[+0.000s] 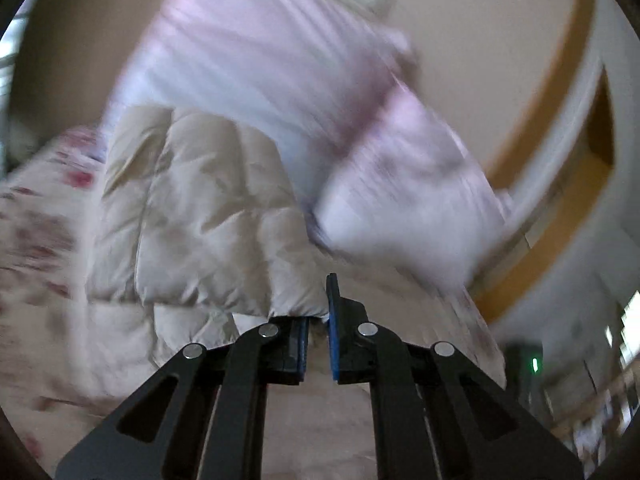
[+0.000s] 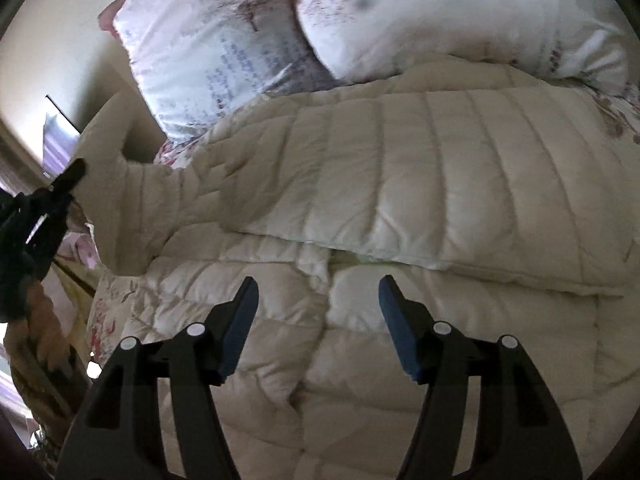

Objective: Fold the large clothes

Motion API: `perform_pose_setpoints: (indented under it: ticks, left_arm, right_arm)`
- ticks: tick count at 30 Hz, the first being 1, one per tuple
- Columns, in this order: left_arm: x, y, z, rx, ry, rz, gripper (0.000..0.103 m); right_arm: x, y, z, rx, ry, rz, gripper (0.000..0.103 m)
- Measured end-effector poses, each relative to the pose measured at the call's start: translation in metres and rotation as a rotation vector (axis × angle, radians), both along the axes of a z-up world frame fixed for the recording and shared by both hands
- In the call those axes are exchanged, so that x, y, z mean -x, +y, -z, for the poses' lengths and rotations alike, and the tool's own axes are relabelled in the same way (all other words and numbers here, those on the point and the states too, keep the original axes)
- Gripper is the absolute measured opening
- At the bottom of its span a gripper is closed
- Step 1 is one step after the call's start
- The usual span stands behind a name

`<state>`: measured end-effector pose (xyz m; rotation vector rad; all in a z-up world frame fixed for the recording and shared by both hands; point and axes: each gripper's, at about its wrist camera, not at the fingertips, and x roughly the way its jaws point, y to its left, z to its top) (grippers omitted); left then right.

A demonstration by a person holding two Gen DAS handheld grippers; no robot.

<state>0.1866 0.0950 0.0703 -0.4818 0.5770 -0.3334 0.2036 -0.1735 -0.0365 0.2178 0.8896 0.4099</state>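
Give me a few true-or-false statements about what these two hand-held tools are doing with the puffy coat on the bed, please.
1. The left gripper is shut on a sleeve of the cream quilted puffer jacket. True.
2. The right gripper clamps the jacket. False: its blue-padded fingers stand apart with nothing pinched between them.
3. The jacket lies on a bare wooden floor. False: it lies on a floral bed sheet.
4. Two pale patterned pillows sit beyond the jacket. True.

Two printed pillows (image 2: 248,52) lean together on floral bedding (image 1: 36,216) — beige wall (image 1: 480,40) behind.
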Motion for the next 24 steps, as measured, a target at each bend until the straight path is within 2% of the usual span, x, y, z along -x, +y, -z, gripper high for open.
perform_pose_setpoints:
  ticks: [3, 6, 7, 8, 9, 11, 13, 16, 19, 24]
  left_arm:
    - [-0.017, -0.045, 0.022, -0.038, 0.087, 0.132, 0.009]
    - [-0.018, -0.074, 0.037, -0.097, 0.143, 0.236, 0.011]
    - [-0.015, -0.081, 0.037, -0.104, 0.148, 0.265, 0.015]
    - [-0.01, -0.082, 0.038, -0.107, 0.149, 0.288, 0.032]
    - [-0.006, -0.081, 0.039, -0.104, 0.146, 0.294, 0.057]
    - [0.007, -0.065, 0.032, -0.069, 0.116, 0.274, 0.076]
    - [0.016, -0.038, 0.026, -0.035, 0.092, 0.226, 0.076]
    - [0.028, -0.002, 0.025, -0.042, 0.097, 0.119, 0.076]
    - [0.036, 0.022, 0.034, -0.103, 0.15, 0.018, 0.076]
    - [0.048, 0.039, 0.053, -0.147, 0.206, -0.026, 0.076]
  right_arm:
    - [0.0, -0.009, 0.002, 0.009, -0.003, 0.03, 0.063]
    - [-0.002, -0.017, 0.001, 0.012, -0.008, 0.054, 0.063]
    - [-0.003, -0.017, 0.0, 0.02, -0.014, 0.059, 0.063]
    - [-0.004, -0.018, -0.001, 0.028, -0.021, 0.058, 0.063]
    - [-0.004, -0.016, -0.003, 0.037, -0.031, 0.054, 0.063]
    - [-0.002, -0.008, -0.01, 0.05, -0.066, 0.024, 0.063]
    - [0.001, 0.006, -0.018, 0.066, -0.109, -0.027, 0.063]
    - [0.006, 0.034, -0.027, 0.122, -0.172, -0.104, 0.063]
    - [0.014, 0.076, -0.029, 0.249, -0.265, -0.19, 0.063]
    - [0.019, 0.134, -0.016, 0.48, -0.392, -0.258, 0.062]
